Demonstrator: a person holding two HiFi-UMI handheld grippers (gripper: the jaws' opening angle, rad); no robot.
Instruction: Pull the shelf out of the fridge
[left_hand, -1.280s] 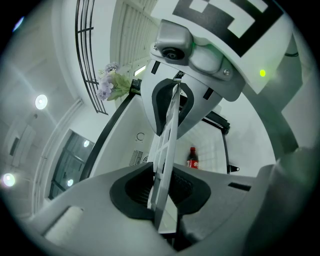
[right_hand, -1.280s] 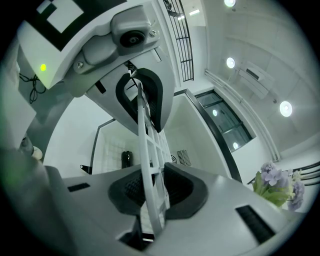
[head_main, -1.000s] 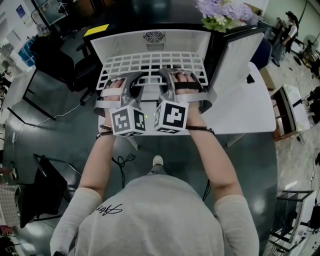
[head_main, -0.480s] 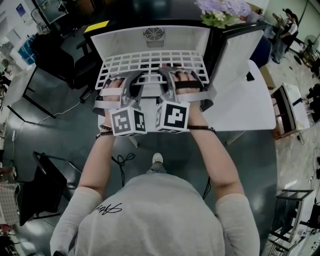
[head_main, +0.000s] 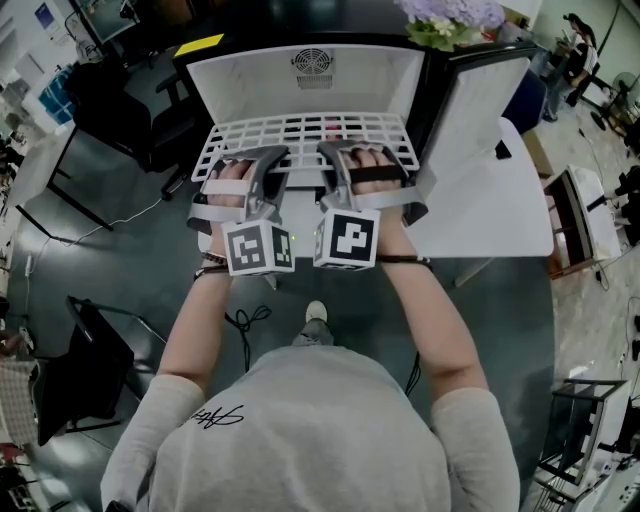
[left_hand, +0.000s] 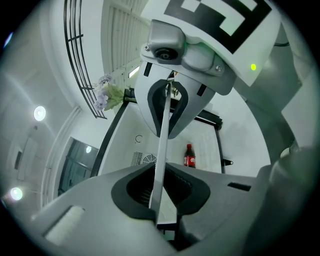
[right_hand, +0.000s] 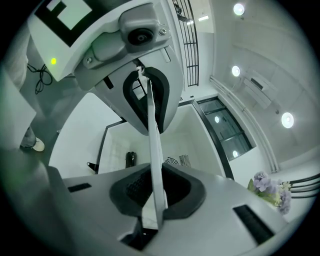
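A small fridge with smooth white inner walls stands open towards the person, a round fan grille in its back wall. The shelf, a flat rectangular grid of white-coated wire, sticks partly out of the fridge's open front, its front edge nearest the person.

The left gripper and the right gripper, both of curved grey plastic with dark ribbed pads, sit side by side at the middle of that front edge. Each carries a cube with black-and-white square markers. Their jaws have just been closing, and in each gripper view a thin white strip of the shelf's edge runs straight between the two pads, clamped there.

The fridge door hangs open at the fridge's right. A bunch of pale purple flowers rests on top of the fridge. A dark bottle with a red label stands inside at the back.
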